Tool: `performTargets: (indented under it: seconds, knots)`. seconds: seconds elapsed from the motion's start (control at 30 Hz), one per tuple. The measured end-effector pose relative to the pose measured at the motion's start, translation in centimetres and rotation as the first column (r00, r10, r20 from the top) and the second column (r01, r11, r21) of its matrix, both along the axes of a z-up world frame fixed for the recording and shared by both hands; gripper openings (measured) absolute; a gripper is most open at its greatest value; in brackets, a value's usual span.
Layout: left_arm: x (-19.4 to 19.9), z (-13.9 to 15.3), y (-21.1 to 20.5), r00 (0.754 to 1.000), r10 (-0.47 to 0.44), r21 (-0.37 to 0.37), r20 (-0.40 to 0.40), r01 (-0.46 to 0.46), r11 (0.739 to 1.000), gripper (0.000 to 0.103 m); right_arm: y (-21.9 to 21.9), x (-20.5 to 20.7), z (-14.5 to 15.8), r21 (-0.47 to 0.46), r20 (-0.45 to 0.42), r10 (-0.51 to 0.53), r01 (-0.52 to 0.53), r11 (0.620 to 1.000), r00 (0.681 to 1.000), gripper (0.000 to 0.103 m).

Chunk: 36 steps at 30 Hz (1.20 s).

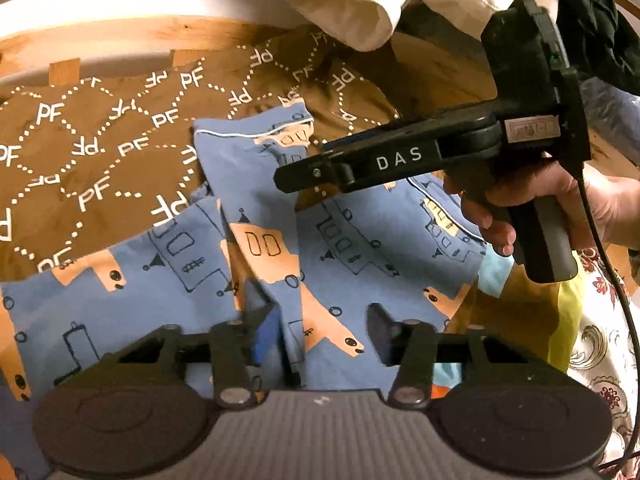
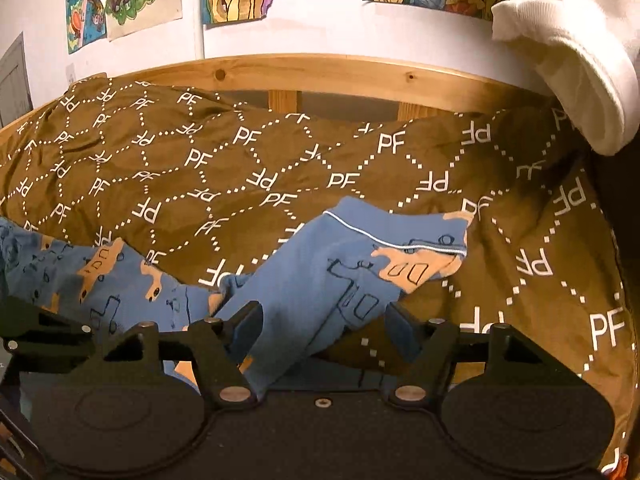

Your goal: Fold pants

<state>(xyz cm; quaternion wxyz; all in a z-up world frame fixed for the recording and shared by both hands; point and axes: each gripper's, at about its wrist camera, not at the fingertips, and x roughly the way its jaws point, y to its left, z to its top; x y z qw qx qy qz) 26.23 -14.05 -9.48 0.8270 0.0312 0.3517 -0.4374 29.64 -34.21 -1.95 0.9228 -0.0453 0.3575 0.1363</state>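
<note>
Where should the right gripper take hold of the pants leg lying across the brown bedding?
Probably at the piped hem of the pants, coming in low from the near side. That edge lies raised and free on the brown bedding, so the right gripper, fingers open, can close across it.

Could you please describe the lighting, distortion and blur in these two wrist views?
Left wrist view: warm dim light, strong fisheye curving of the wooden bed frame, and the blue printed pants are reasonably sharp. Right wrist view: same warm cast, bowed frame, dark vignetted corners; the white knit sleeve is bright and soft-edged.
</note>
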Motion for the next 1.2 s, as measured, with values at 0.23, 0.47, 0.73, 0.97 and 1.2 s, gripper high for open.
performTargets:
  seconds: [0.23,0.47,0.73,0.97,1.2]
  knots:
    - [0.7,-0.4,0.0,0.998,0.067,0.009,-0.016,-0.066,0.998,0.002,1.0,1.6,0.7,-0.021,-0.011,0.030,-0.030,0.999,0.999,0.043]
    - [0.9,-0.6,0.0,0.996,0.083,-0.006,-0.040,-0.083,0.997,0.001,2.8,7.3,0.9,-0.009,-0.127,0.001,-0.002,1.000,0.992,0.042]
    - [1.2,-0.8,0.0,0.994,0.095,-0.008,-0.057,-0.096,0.995,0.001,5.3,10.6,0.3,-0.070,-0.175,-0.055,0.043,0.997,0.983,0.051]
    - [1.1,-0.9,0.0,0.994,0.095,-0.009,-0.055,-0.095,0.995,0.001,7.2,11.5,-1.1,-0.165,-0.176,-0.085,0.056,0.985,0.981,0.033]
    - [0.8,-0.5,0.1,0.996,0.086,-0.007,-0.031,-0.086,0.996,0.000,5.4,10.4,-0.3,-0.152,-0.101,-0.153,0.136,0.979,0.983,0.000]
